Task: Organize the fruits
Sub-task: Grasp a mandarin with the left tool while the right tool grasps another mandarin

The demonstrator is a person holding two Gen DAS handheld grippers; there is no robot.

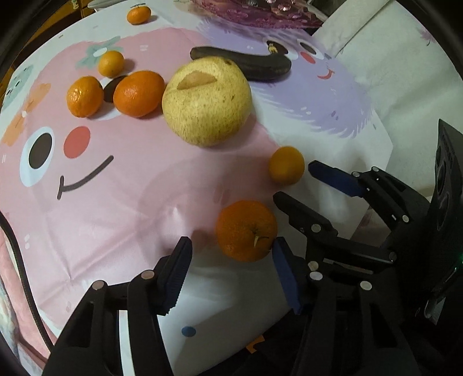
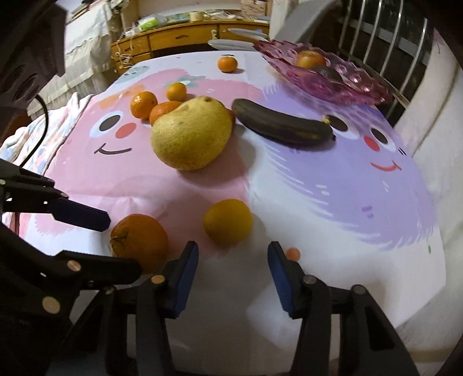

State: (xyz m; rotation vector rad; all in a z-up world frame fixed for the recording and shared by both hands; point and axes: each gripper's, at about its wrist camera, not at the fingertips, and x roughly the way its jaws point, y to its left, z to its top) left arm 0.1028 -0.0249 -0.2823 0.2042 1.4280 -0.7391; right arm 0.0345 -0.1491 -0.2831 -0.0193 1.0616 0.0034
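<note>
The bench (image 2: 332,277) carries a cartoon-printed cloth in pink and lilac, with fruit scattered over it. At the far right stands a purple glass bowl (image 2: 361,84) holding one orange fruit. The biggest loose fruit is a speckled yellow pomelo (image 1: 207,101) near the middle, and just behind it lies a blackened banana (image 1: 246,65). Left of the pomelo sit three mandarins (image 1: 139,92) close together, and a fourth one (image 1: 139,14) lies alone near the far edge. Nearest the cameras are a stemmed orange (image 1: 246,230) and a smaller, smoother yellow-orange fruit (image 1: 286,169), a little apart from each other. The left tongs (image 1: 231,272) stand spread with nothing pinched; the stemmed orange lies just ahead of the tips, close by the right-hand pad. The right tongs (image 2: 233,273) are likewise spread and empty, with the yellow-orange fruit just beyond their tips and bare white cloth between the pads.
</note>
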